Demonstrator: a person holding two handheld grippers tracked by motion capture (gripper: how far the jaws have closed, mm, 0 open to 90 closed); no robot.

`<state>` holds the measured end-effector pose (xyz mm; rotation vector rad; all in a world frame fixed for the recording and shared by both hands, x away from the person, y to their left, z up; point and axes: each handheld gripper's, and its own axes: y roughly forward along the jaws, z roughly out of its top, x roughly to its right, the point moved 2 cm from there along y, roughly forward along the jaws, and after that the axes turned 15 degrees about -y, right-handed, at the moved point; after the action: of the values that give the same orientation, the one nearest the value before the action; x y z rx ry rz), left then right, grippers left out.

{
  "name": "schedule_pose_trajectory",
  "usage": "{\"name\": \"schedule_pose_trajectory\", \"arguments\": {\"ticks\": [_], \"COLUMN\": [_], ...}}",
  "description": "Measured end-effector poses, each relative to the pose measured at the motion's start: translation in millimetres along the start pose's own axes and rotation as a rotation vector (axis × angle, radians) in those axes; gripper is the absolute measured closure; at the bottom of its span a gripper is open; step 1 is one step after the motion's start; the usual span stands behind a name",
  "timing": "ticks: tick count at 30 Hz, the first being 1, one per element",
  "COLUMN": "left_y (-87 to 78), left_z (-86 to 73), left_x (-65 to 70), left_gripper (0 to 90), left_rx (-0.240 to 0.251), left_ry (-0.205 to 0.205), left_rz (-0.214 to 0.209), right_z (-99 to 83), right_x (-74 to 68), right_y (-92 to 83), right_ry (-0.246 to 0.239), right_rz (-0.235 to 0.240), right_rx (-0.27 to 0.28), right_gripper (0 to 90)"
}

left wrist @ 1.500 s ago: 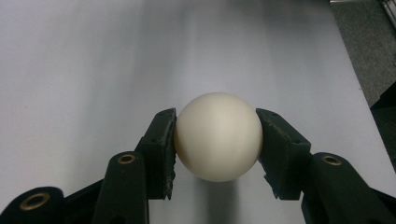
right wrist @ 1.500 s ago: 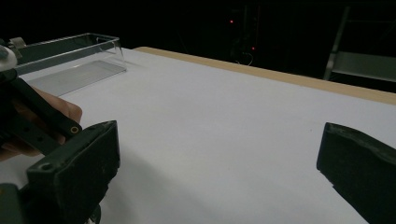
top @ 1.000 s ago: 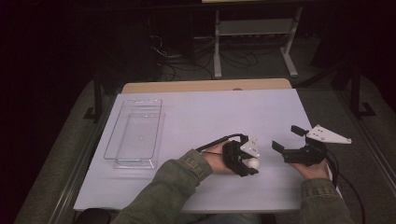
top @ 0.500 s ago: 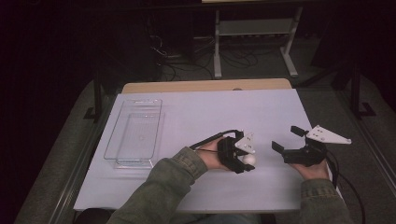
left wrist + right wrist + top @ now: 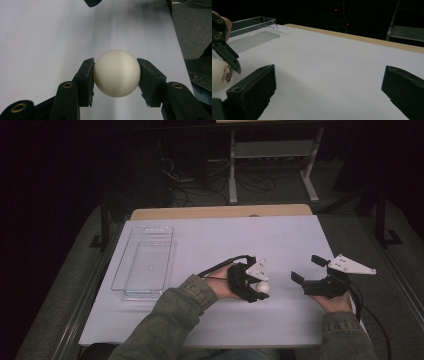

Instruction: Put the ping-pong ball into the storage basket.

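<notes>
Ball [image 5: 116, 73] sat tight between the two black jaws of the left claw [image 5: 255, 287], which squeezed it on both sides, near the middle of the white surface [image 5: 280, 240]. The ball was white and round, with small print on it in the right gripper view. The right claw [image 5: 305, 270] was just beside it, with its jaws wide apart and nothing in them. A clear tray [image 5: 145, 261] lay well apart, by the left edge.

The left gripper [image 5: 116, 75] clamps a cream ball [image 5: 116, 73] above the white table [image 5: 45, 37].
</notes>
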<state>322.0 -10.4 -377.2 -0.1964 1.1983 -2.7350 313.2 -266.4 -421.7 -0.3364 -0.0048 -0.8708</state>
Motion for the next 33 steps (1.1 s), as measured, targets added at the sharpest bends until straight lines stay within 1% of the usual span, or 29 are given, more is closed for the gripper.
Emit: {"name": "schedule_pose_trajectory", "arguments": {"ticks": [17,22,25,30,33], "left_y": [-28.6,-34.8,-38.6,-44.3,-47.9], "left_z": [-3.6,-3.8,-4.1,-4.8,-4.9], "left_x": [-4.7,-4.7,-4.3,-4.2,-4.4], "left_gripper": [50.5,50.5,50.5,50.5,50.5], "left_rx": [0.015,0.010,0.016,0.011,0.010], "left_ry": [-0.011,-0.002,-0.005,0.001,0.004], "left_rz": [0.040,0.048,0.053,0.068,0.069], "right_z": [0.0,0.2,0.2,0.9,1.1], "right_x": [-0.1,-0.5,-0.6,-1.4,-1.5], "right_y": [-0.6,-0.5,0.4,1.1,0.7], "right_ry": [0.003,0.000,-0.003,-0.007,-0.007], "right_rz": [-0.007,-0.007,-0.004,-0.002,-0.002], "right_rx": [-0.002,-0.003,-0.003,-0.002,-0.002], "right_gripper": [0.0,0.0,0.0,0.0,0.0]}}
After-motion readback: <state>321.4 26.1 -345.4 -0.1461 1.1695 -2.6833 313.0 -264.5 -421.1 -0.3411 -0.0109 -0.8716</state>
